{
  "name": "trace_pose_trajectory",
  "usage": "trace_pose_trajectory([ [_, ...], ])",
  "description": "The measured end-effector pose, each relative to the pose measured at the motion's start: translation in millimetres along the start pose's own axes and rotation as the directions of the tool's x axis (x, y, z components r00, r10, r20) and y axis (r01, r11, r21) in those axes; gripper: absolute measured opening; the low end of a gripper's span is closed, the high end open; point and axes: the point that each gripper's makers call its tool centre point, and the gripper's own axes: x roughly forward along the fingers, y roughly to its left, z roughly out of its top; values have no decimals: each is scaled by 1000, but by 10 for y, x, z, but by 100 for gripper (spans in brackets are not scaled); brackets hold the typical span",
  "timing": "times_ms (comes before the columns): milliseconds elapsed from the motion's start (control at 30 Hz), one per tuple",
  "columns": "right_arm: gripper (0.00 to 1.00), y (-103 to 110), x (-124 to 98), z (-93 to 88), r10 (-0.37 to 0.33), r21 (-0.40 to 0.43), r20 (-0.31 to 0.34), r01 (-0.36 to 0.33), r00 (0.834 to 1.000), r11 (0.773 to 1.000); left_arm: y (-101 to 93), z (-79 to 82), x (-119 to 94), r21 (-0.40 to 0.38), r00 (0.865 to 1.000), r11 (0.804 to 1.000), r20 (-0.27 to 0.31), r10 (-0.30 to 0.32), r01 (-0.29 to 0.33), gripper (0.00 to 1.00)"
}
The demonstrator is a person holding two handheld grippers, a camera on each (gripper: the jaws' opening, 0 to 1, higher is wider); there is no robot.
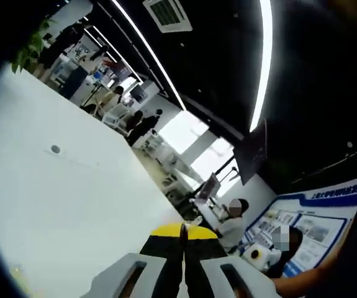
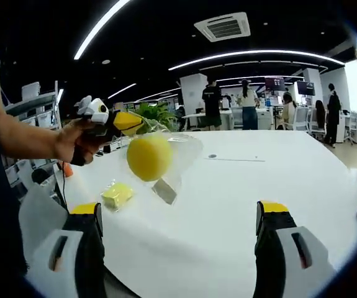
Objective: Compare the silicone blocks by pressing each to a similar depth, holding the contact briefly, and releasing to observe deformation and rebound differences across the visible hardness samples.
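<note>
Right gripper view: right gripper (image 2: 177, 248) jaws wide apart, empty; left gripper (image 2: 125, 122) pinches bagged yellow ball (image 2: 148, 157) above white table (image 2: 240, 186); no legible writing.

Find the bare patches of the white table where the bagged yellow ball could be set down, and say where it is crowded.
The white table is bare across its middle and far side, from the small round port outward. The crowded part is the near-left, where the yellow block lies, beneath the yellow ball hanging in its clear bag from the left gripper.

Blue-bordered poster (image 1: 318, 226), its printed text too blurred to read.
</note>
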Motion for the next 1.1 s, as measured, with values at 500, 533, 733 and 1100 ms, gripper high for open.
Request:
trace_pose_trajectory([
  [500,96,-21,45,-137,3,31,-33,-2,999,1000,407,-349,-49,-130,998,990,-39,41,-46,0],
  [533,96,-22,46,-136,4,30,-31,-3,1000,1000,420,-365,-50,-131,998,990,-41,42,-47,0],
  [733,96,-2,53,-178,12,33,-46,-10,999,999,615,-504,-38,-137,995,987,-70,75,-84,0],
  [1100,96,-5,84,-236,15,56,-63,-11,998,998,1190,-577,-121,-67,962,961,-59,266,-270,0],
])
